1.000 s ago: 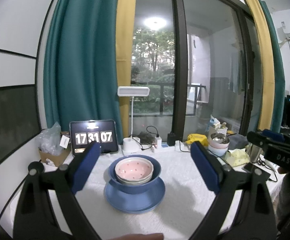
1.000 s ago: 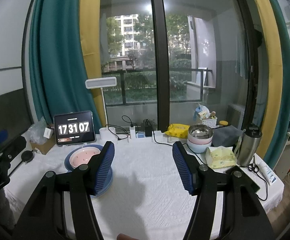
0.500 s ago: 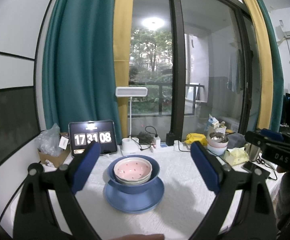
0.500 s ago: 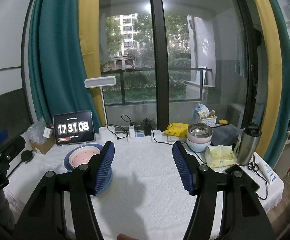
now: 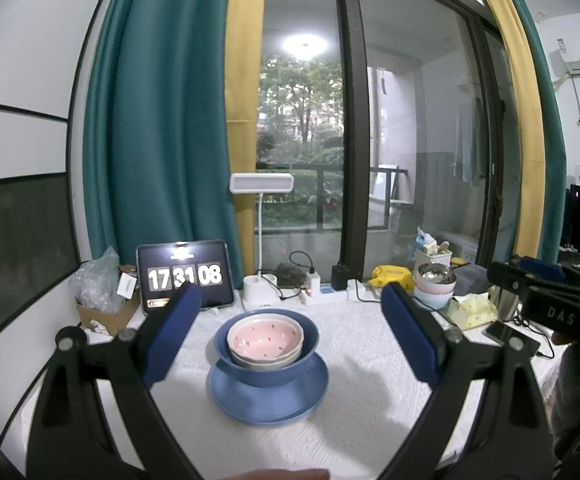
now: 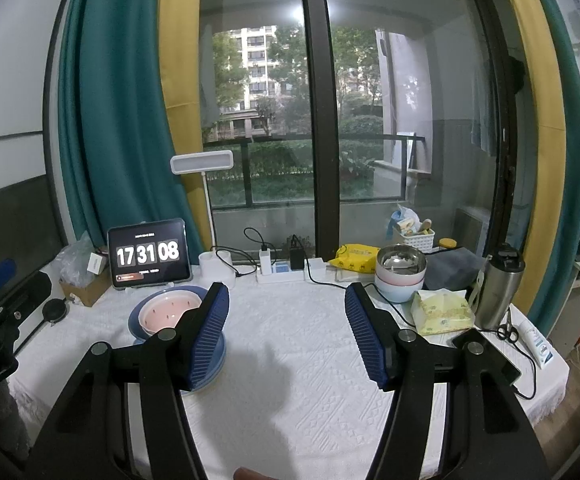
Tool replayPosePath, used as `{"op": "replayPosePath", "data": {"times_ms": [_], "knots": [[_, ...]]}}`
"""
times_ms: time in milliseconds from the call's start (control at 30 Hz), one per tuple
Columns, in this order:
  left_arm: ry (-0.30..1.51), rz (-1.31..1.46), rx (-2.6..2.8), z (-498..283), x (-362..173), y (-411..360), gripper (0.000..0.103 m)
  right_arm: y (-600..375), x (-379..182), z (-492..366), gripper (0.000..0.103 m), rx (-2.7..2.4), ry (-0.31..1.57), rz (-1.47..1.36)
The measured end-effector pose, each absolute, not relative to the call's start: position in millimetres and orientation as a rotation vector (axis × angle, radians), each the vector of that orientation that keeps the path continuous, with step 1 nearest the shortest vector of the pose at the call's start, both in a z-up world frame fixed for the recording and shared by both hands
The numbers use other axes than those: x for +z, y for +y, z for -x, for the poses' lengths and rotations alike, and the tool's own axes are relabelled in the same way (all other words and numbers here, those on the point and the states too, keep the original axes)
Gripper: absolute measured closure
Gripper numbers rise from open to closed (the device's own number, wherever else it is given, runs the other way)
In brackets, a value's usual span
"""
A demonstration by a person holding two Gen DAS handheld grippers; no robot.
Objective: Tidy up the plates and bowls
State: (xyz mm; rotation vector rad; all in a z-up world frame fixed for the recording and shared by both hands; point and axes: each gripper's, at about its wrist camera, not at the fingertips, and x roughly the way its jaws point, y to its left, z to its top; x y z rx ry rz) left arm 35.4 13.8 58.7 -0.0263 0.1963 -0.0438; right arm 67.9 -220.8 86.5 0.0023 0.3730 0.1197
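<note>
A white cloth covers the table (image 5: 370, 392). On it sits a flat blue plate (image 5: 268, 398). A big blue bowl (image 5: 266, 360) stands on the plate. Inside the big bowl sit two smaller bowls, one in the other, and the top one is a pink bowl (image 5: 265, 338) with little dark dots. The left gripper (image 5: 290, 330) hangs above the table with its two blue pads wide apart, and it holds nothing. The stack of dishes shows in the gap between its pads, a bit farther away. The right gripper (image 6: 286, 332) is also spread wide with nothing in it. In its view the dish stack is off to the left, partly hidden behind its left pad. Near the far right side of the table stands another stack of bowls (image 6: 400, 278), with a shiny metal bowl on top of a pink one and a light blue one. Just beside that stack lies a yellow tissue pack (image 6: 442, 312), and next to that stands a silver bottle (image 6: 498, 286). At the back left a tablet (image 6: 149, 254) shows the numbers 17 31 08. A white lamp (image 6: 202, 164) stands next to it.
</note>
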Motion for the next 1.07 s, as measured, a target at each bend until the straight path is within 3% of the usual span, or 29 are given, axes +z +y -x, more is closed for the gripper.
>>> {"op": "replayPosePath", "data": {"times_ms": [1067], "knots": [[0.198,0.035,-0.069,-33.3,60.0,17.1,0.010,-220.6,85.8,-68.4,0.039,0.121,0.379,-0.003]]}}
